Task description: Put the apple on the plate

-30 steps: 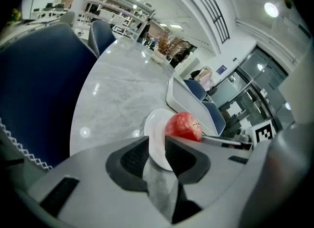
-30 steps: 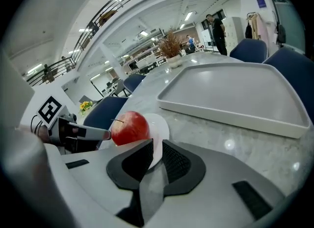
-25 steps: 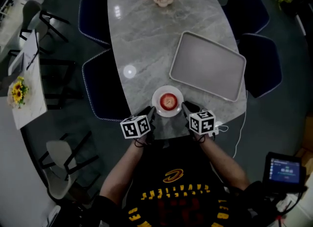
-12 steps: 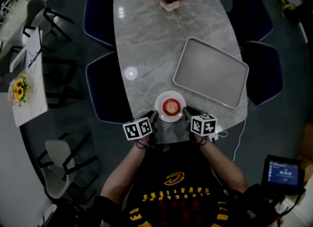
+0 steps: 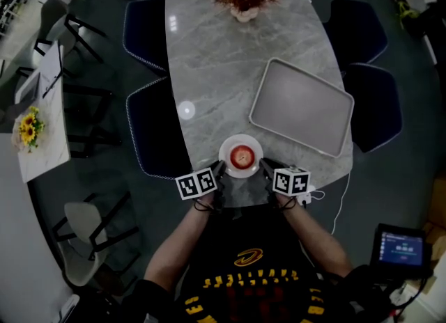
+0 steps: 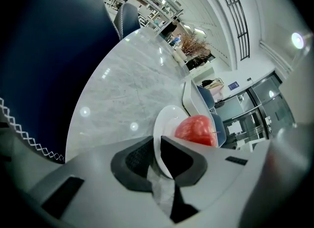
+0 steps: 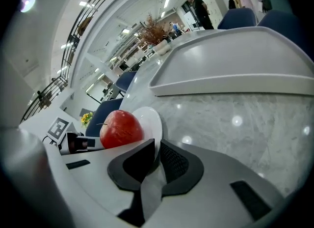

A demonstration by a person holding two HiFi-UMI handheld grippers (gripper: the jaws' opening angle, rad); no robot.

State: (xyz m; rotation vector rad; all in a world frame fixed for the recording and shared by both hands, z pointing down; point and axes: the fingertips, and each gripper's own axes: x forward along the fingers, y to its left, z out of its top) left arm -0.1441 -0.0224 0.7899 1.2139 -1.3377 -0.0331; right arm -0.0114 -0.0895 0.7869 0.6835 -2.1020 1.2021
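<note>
When we read the head view, the red round apple (image 5: 241,154) sits at the centre of the round white ceramic plate (image 5: 227,147), which lies near the edge of the grey marble table (image 5: 209,64) closest to the person. The left gripper (image 5: 219,170) meets the plate's left rim and the right gripper (image 5: 264,168) meets its right rim. The rectangular grey plastic tray (image 5: 301,106) lies beyond the plate, apart from it. Turning to the left gripper view, we find the left gripper (image 6: 156,146) with its jaws drawn almost together, clamped on the thin rim of the plate (image 6: 165,124); the apple (image 6: 196,129) rests on the plate just past the jaws, with the tray (image 6: 192,99) behind it. Turning to the right gripper view, we find the right gripper (image 7: 157,147) likewise narrowed to a slit and pinching the opposite rim of the plate (image 7: 150,119). The apple (image 7: 120,128) stands on the plate, and the tray (image 7: 230,67) lies farther along the table (image 7: 235,119).
</note>
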